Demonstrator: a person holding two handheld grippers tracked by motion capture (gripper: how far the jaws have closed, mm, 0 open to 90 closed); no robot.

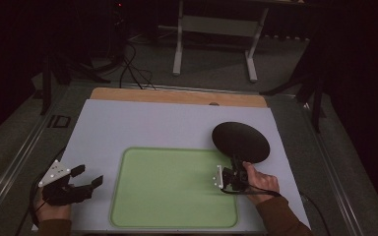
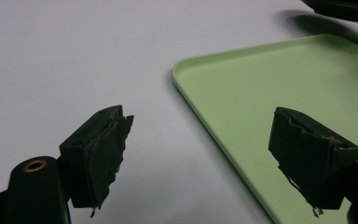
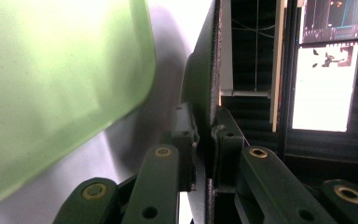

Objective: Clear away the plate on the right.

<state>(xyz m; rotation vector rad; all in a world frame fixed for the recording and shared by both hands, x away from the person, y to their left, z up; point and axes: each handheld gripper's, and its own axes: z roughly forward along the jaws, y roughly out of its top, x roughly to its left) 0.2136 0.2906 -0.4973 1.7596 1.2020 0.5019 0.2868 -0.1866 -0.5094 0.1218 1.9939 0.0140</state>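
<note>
A black round plate [image 1: 240, 141] hangs just over the white mat, past the green tray's [image 1: 142, 206] far right corner. My right gripper [image 1: 237, 164] is shut on the plate's near rim. In the right gripper view the plate [image 3: 204, 84] stands edge-on, clamped between the two jaws, with the gripper [image 3: 206, 135] rolled on its side and the tray [image 3: 51, 84] to its left. My left gripper [image 1: 89, 176] rests at the front left of the mat, open, with nothing between its fingers [image 2: 100, 149]. Its view shows the tray's corner [image 2: 186, 70] ahead to the right.
The white mat [image 1: 142, 123] lies on a wooden tabletop [image 1: 177, 96]. Beyond the table stand a white frame's legs [image 1: 214, 44] and cables [image 1: 133, 69] on the grey floor. Dark stands [image 1: 315, 93] flank the table's right side.
</note>
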